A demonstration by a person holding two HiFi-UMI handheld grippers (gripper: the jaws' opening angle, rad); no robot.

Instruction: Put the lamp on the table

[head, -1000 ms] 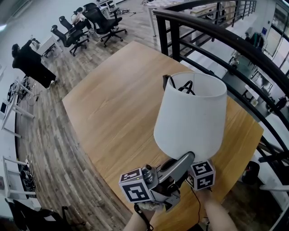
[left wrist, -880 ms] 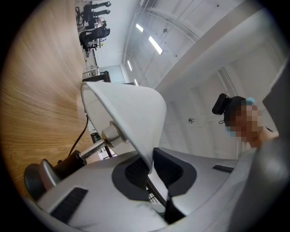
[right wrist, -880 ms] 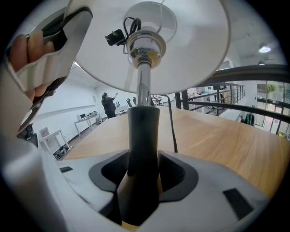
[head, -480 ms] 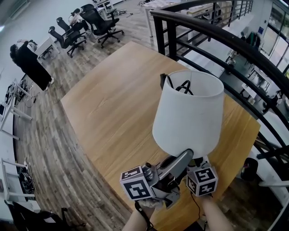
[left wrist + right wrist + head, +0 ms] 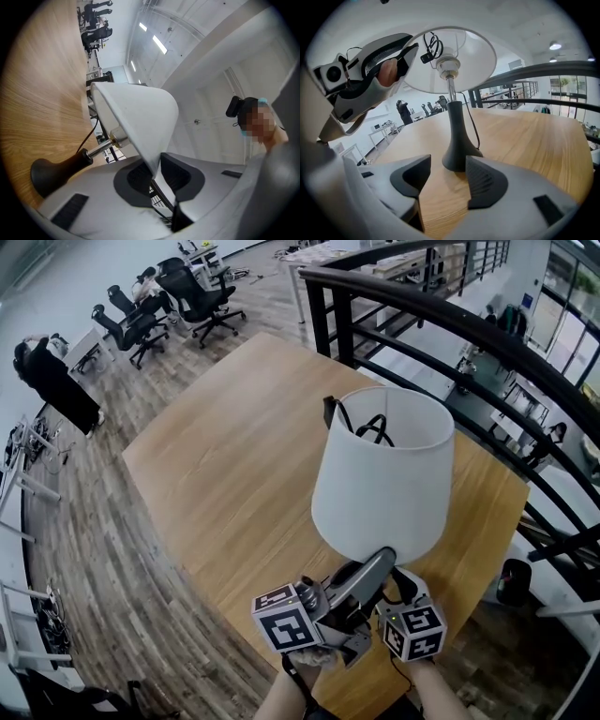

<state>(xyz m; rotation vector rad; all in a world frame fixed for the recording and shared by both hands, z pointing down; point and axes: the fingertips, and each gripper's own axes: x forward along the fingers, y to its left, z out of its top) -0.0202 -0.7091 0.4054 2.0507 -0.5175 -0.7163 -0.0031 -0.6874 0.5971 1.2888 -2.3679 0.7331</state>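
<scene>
Both forearms come in from the bottom edge of the head view, close together: left forearm, right forearm.

Left hand-held gripper angles forward and slightly up. Its jaws have just been opening and are now a little apart, with the lamp shade rim between them. The rim lies along one pad with a gap at the other, so no clamp.

Right hand-held gripper is just right of the left one, nose tilted down. Its jaws have just been opening and are now spread wide, with nothing gripped. The lamp base stands just past the tips.
</scene>
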